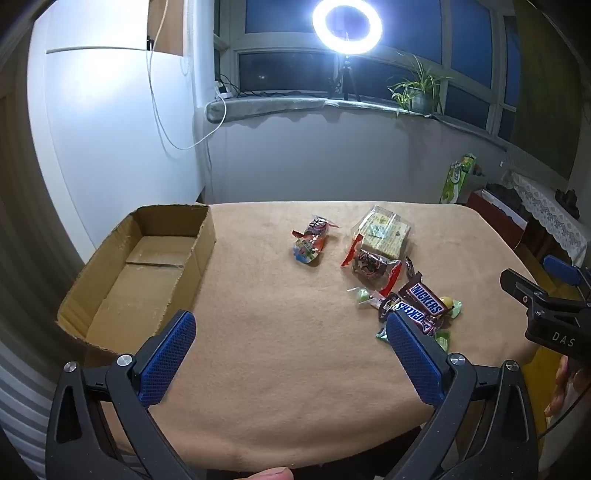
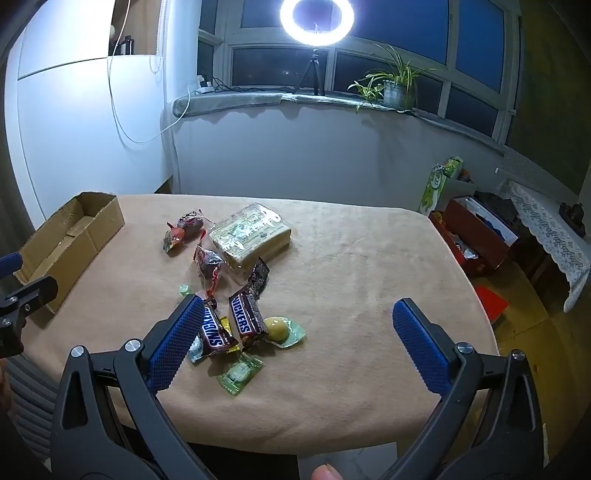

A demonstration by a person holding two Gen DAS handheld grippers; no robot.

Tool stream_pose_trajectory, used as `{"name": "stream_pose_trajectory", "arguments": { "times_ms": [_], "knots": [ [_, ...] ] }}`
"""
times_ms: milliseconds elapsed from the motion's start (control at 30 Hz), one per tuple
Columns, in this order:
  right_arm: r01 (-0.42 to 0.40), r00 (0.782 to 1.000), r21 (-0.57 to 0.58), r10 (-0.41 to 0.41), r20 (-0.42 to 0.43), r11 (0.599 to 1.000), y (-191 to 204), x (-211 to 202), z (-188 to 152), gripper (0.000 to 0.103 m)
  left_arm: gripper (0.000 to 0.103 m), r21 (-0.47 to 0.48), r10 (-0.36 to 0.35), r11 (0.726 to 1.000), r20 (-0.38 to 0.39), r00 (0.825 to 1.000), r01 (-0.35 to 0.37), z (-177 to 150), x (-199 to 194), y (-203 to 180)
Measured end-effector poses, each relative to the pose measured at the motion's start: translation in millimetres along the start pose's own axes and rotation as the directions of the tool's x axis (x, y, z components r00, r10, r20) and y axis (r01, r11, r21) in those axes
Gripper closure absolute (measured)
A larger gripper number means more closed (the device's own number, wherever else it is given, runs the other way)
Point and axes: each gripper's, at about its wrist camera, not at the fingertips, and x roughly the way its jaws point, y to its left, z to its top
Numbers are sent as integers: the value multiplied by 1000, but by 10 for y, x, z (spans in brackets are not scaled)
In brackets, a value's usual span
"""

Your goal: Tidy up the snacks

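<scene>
A cardboard box [image 1: 147, 266] sits empty at the table's [image 1: 280, 369] left edge; only the left wrist view looks down into it. The left hand-held gripper [image 1: 291, 325] hangs released over bare cloth. Right of it, the snacks [image 2: 229, 295] lie scattered. The right hand-held gripper [image 2: 299, 314] is released too, and its view alone shows a green-wrapped candy [image 2: 240, 373].

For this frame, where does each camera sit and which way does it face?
Left wrist: on the left gripper, tilted down over the table's near-left part; box close; own jaws open, thumb tip, right gripper at the edge.
Right wrist: on the right gripper, tilted down over the Snickers bars; own jaws open, thumb tip.
Shared: box, snacks, ring light, plant.
</scene>
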Motion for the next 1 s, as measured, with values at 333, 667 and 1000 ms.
{"name": "stream_pose_trajectory", "arguments": {
  "times_ms": [333,667,1000],
  "knots": [
    [4,1000,0,-4,0,1000,93,-24,-31,0,0,10,6,1000,-1,1000,-6,-6,-6,-11],
    [6,1000,6,-6,-6,1000,-27,16,-40,0,0,28,12,1000,-10,1000,-12,-4,7,-111],
    [1,1000,6,-1,-25,1000,-40,25,-40,0,0,26,13,1000,-9,1000,-12,3,-25,-107]
  ]
}}
